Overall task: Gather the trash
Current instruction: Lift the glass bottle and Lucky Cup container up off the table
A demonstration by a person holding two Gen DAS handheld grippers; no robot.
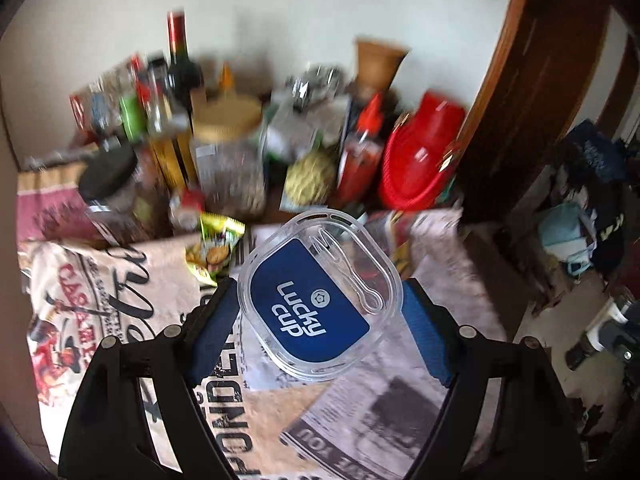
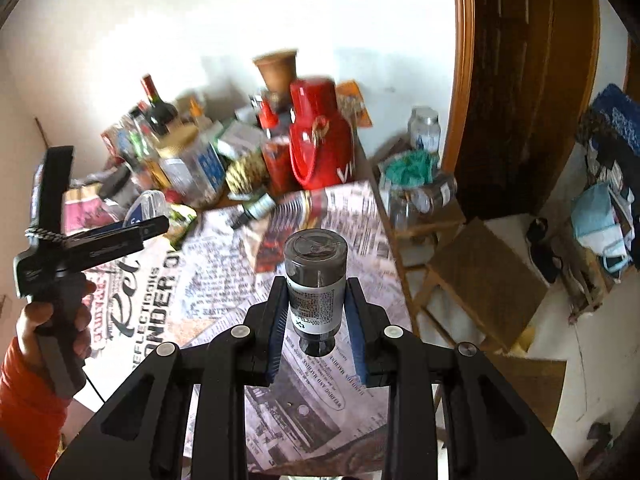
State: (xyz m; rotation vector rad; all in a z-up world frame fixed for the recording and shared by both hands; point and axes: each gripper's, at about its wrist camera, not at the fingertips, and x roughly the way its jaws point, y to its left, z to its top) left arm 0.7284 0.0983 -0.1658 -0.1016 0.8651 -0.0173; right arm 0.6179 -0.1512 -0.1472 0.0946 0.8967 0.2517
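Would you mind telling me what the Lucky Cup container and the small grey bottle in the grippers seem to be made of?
Lucky Cup container: clear glossy plastic, likely; the tablecloth print shows through its rim, and a moulded clear spoon sits in the lid. Small grey bottle: probably smooth plastic with a paper-like printed label; its cap has a dull sheen, and blur leaves this open.

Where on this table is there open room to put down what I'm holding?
Free: the near stretch of the newspaper-print tablecloth, between the green snack wrapper and the table's right edge. Crowded: the back, from the dark wine bottle past the clear jar with a tan lid to the red jug.
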